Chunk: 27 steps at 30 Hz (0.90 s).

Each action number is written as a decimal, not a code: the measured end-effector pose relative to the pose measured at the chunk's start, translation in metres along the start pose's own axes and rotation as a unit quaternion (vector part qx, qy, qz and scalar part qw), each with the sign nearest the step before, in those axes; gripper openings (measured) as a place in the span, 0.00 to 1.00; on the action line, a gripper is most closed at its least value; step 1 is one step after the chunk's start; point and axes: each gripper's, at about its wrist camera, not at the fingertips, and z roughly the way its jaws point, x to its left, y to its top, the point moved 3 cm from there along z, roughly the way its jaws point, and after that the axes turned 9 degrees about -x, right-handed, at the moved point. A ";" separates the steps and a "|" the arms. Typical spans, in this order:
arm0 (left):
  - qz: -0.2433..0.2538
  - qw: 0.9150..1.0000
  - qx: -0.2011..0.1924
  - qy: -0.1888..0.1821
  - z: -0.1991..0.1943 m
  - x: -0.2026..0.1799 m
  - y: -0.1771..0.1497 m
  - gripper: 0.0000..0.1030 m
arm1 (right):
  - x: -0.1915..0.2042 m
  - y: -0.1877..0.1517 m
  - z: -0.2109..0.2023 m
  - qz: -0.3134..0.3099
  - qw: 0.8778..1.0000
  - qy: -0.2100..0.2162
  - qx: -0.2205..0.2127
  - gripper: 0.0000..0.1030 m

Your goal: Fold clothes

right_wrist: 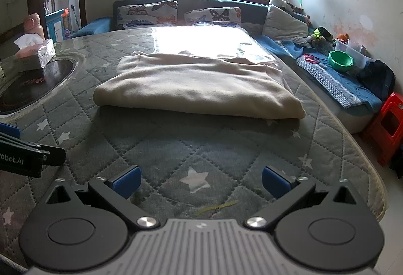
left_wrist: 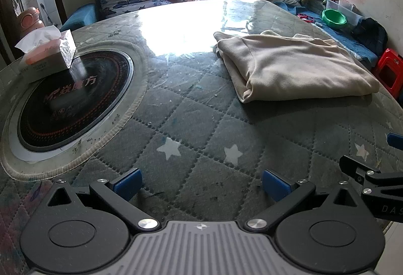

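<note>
One quilted table (right_wrist: 226, 149) carries one beige garment (right_wrist: 196, 86), folded into a flat stack at my right gripper's twelve o'clock, probably finished. One tissue box (left_wrist: 47, 55) sits at ten o'clock. My left gripper (left_wrist: 201, 184) and right gripper (right_wrist: 200, 180) hover apart from it, fingers spread wide, holding nothing.

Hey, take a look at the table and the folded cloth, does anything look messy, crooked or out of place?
Mostly tidy. The beige garment lies folded, but a loose bit pokes out at its far edge. A tissue box sits partly on the table's black cooktop, an odd spot.
</note>
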 end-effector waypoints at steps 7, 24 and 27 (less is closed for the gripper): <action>-0.002 1.000 0.000 0.000 0.001 0.000 0.000 1.00 | 0.001 0.000 0.001 -0.002 1.000 0.000 0.001 1.00; -0.005 1.000 -0.004 -0.001 0.001 0.002 -0.002 1.00 | 0.002 0.000 0.003 -0.001 1.000 0.001 0.002 1.00; -0.007 1.000 -0.004 0.000 0.001 0.002 -0.001 1.00 | 0.002 0.000 0.002 -0.001 1.000 0.000 0.002 1.00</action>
